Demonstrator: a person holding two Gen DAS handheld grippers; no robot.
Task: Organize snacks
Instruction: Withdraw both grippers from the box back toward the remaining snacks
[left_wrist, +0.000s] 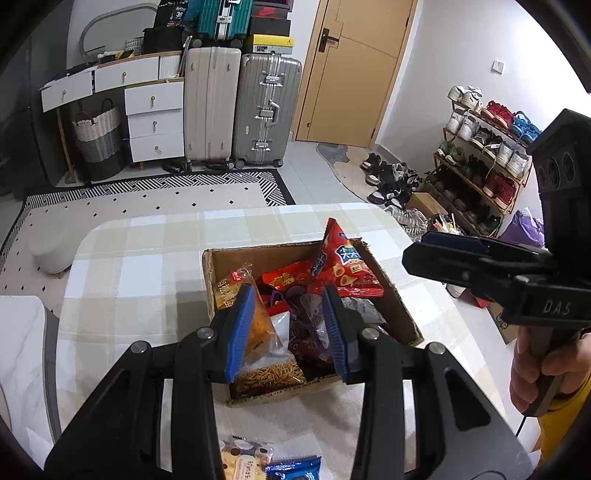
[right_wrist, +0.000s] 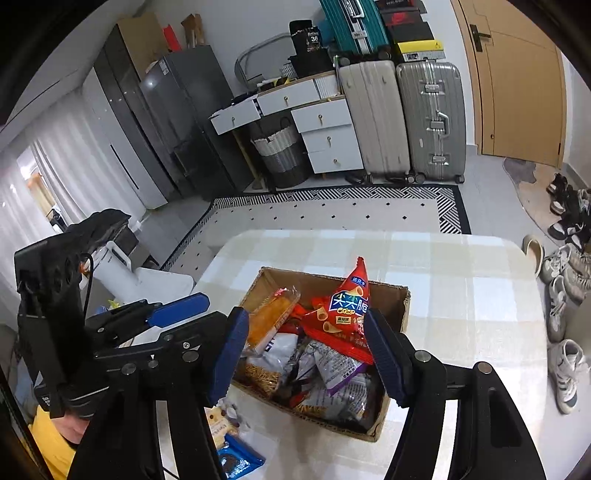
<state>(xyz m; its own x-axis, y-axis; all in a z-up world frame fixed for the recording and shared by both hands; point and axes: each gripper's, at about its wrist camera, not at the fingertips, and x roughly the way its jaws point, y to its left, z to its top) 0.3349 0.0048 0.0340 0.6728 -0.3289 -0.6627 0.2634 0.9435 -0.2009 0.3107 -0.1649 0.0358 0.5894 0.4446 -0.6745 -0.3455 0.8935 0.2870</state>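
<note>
- Left gripper (left_wrist: 288, 332): jaws narrow, holding nothing, above the cardboard box (left_wrist: 391, 295).
- Right gripper (right_wrist: 306, 354): jaws apart, empty; red cone-snack bag (right_wrist: 343, 314) stands in the box just ahead.
- Blue packet (right_wrist: 236, 459) lies on the table (right_wrist: 461, 295), below-left.

- Table (left_wrist: 155, 266) — covered with a checked cloth in beige and white, corners rounded.
- Cardboard box (left_wrist: 397, 295) — open-topped, standing on the cloth near the table's middle, filled with snack packets.
- Biscuit packet (left_wrist: 242, 459) and blue packet (left_wrist: 295, 469) — lying side by side on the cloth, just beside the box's near wall.
</note>
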